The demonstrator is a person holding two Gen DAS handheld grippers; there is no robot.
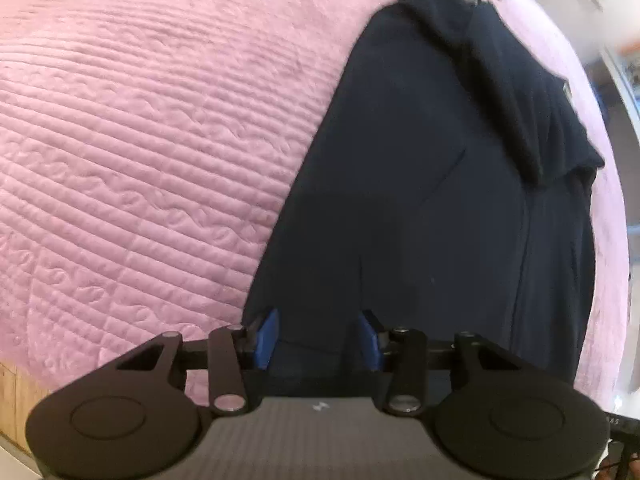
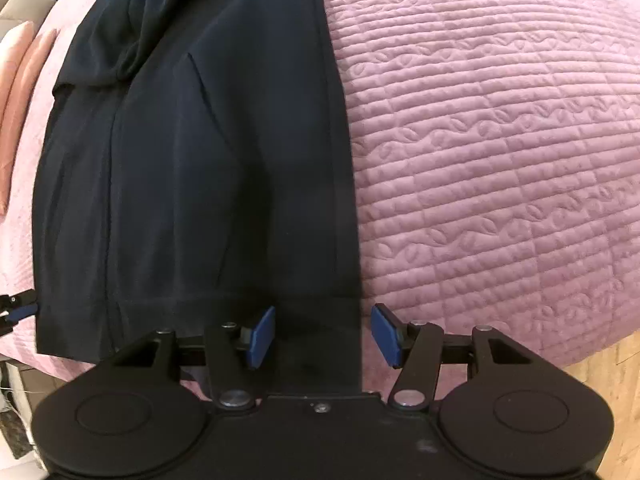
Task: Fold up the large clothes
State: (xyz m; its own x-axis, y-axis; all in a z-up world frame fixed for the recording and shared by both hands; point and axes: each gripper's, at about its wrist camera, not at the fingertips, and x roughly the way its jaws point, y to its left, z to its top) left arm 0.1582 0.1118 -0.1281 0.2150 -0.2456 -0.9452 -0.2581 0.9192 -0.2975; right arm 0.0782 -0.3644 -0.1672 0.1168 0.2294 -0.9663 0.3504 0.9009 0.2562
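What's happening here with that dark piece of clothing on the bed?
A person is folding a dark navy garment laid out on a pink quilted bedspread, using a pair of hand-held tongs in each hand. The left tongs and the right tongs both hang over the garment's near edge with their blue pads apart, gripping nothing. The garment already lies in a long strip, with a folded flap at its far end.
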